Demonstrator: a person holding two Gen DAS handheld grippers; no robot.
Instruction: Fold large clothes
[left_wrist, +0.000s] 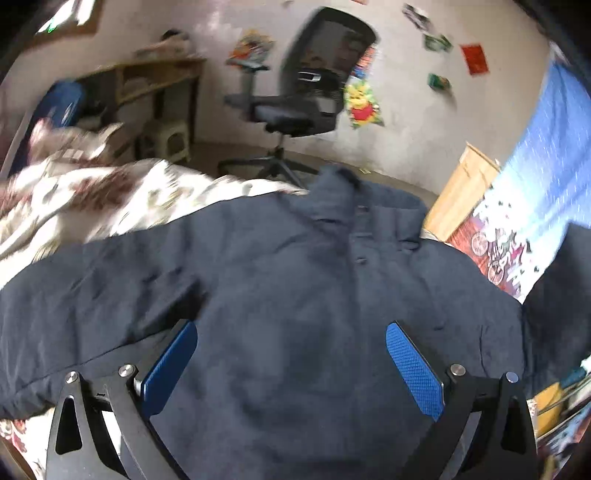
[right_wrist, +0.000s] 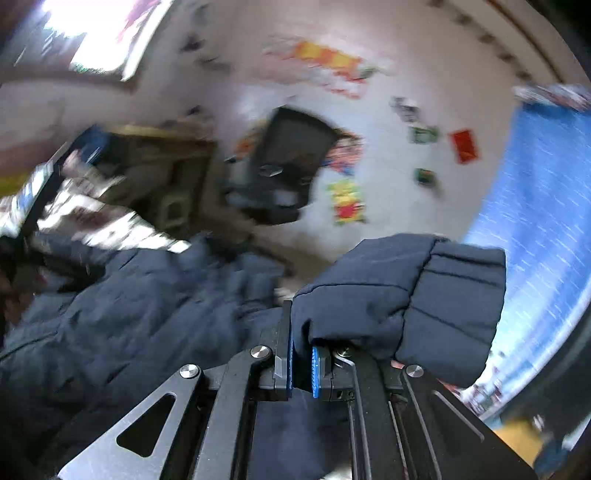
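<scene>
Right gripper (right_wrist: 301, 365) clamps jacket (right_wrist: 399, 295) (navy), lifted

Left wrist view: set just behind the spread blue pads (left_wrist: 173, 365) of the left gripper (left_wrist: 291, 363), looking forward and steeply down, close above the dark jacket (left_wrist: 295, 280) on the floral bedding (left_wrist: 92, 195). Right wrist view: set behind the right gripper (right_wrist: 303, 363), aimed flatter, very near a bunched jacket fold (right_wrist: 399, 295) filling the near middle. Shared by both: the jacket, the far wall with the office chair (left_wrist: 314, 85), the red paper (left_wrist: 473, 58), and the blue hanging (left_wrist: 546, 147) on the right.
</scene>
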